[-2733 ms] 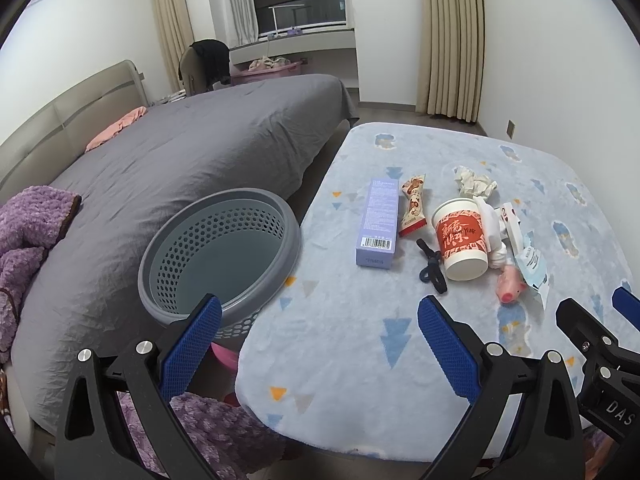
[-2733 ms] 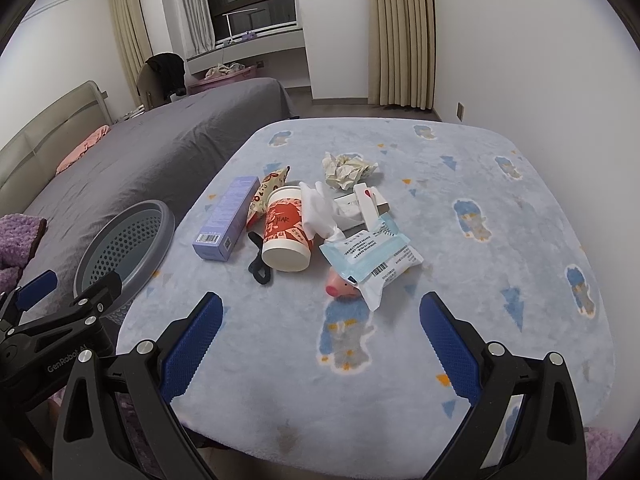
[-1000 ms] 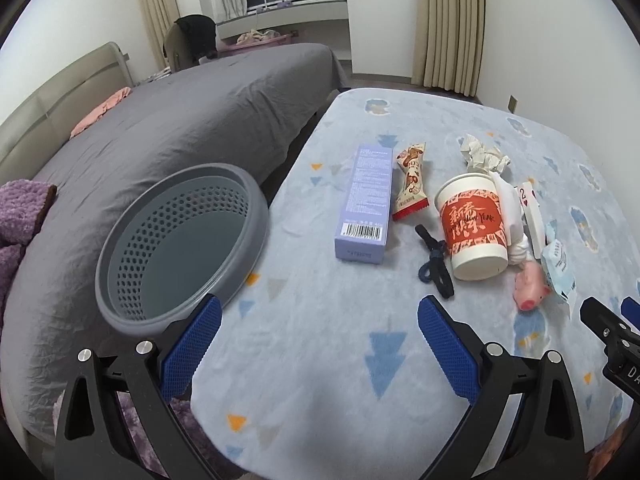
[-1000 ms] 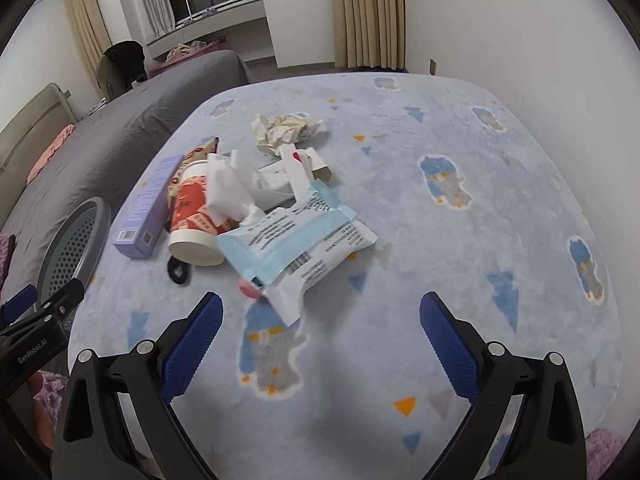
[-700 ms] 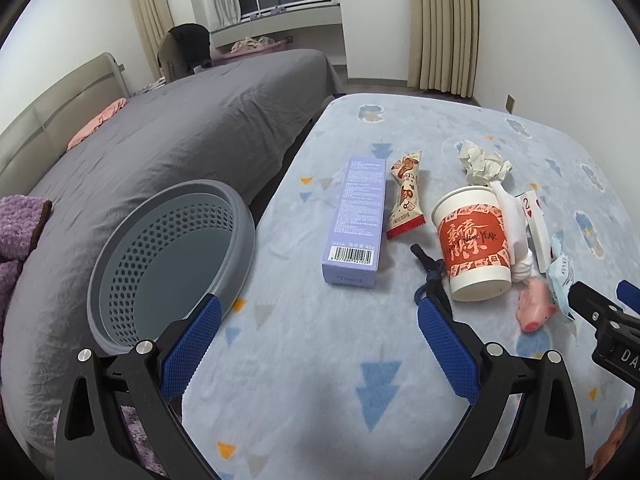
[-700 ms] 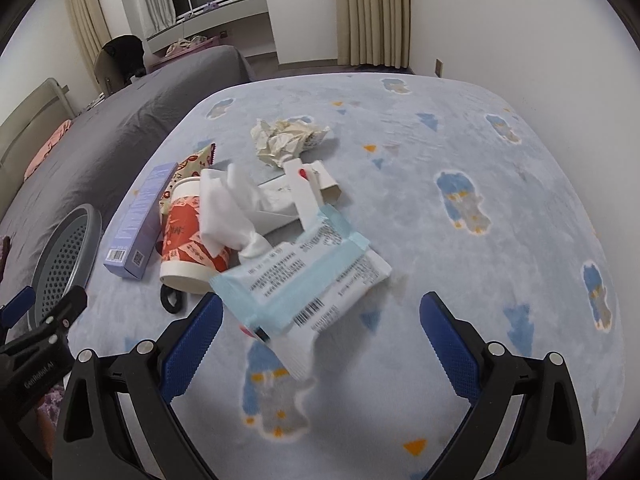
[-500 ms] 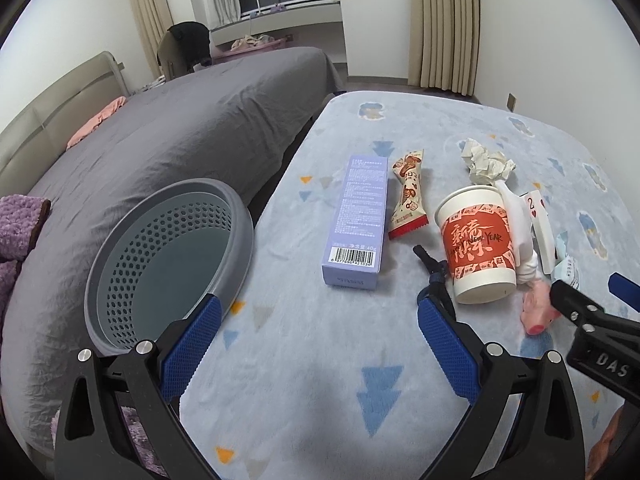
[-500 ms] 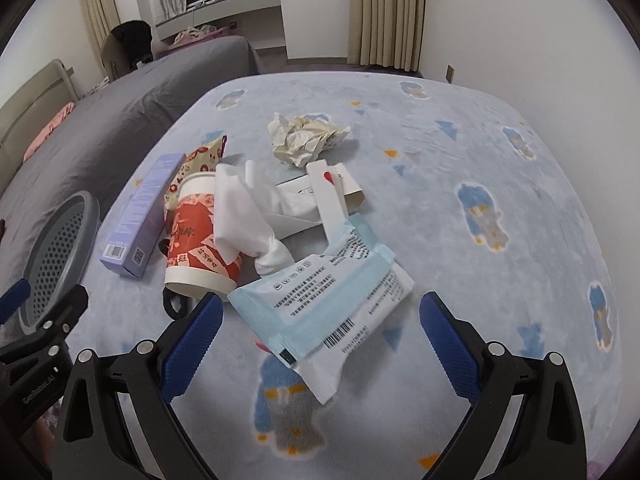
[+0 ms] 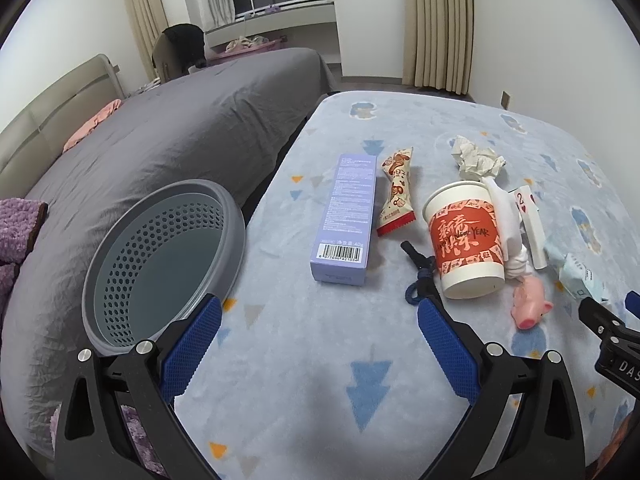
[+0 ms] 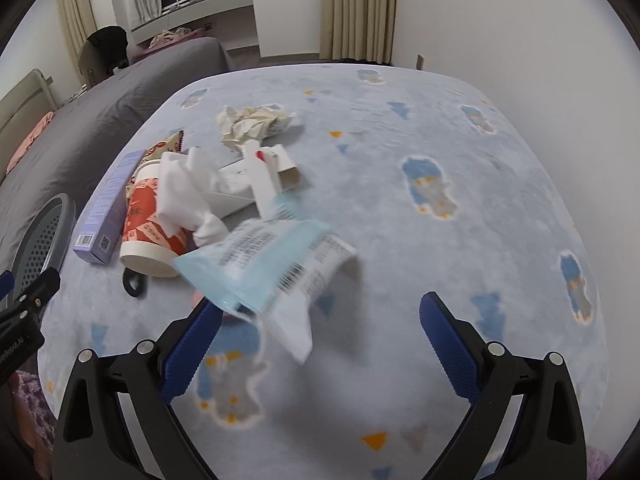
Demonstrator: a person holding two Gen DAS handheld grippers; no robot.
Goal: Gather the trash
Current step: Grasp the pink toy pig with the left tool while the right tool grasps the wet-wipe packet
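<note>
Trash lies in a cluster on the pale blue patterned bed cover. In the left wrist view I see a purple box, a snack wrapper, a red paper cup, crumpled paper and a grey perforated basket at the left. My left gripper is open, just short of the box. In the right wrist view a light blue packet lies right in front of my right gripper, which is open. White tissue drapes over the cup.
A pink pig toy, a black clip and a white carton lie among the trash. A grey bed runs along the left. A purple blanket sits at the far left. White walls and curtains stand behind.
My right gripper has moved forward and down toward the light blue packet, which now fills the space ahead of its fingers. My left gripper has crept slightly toward the purple box.
</note>
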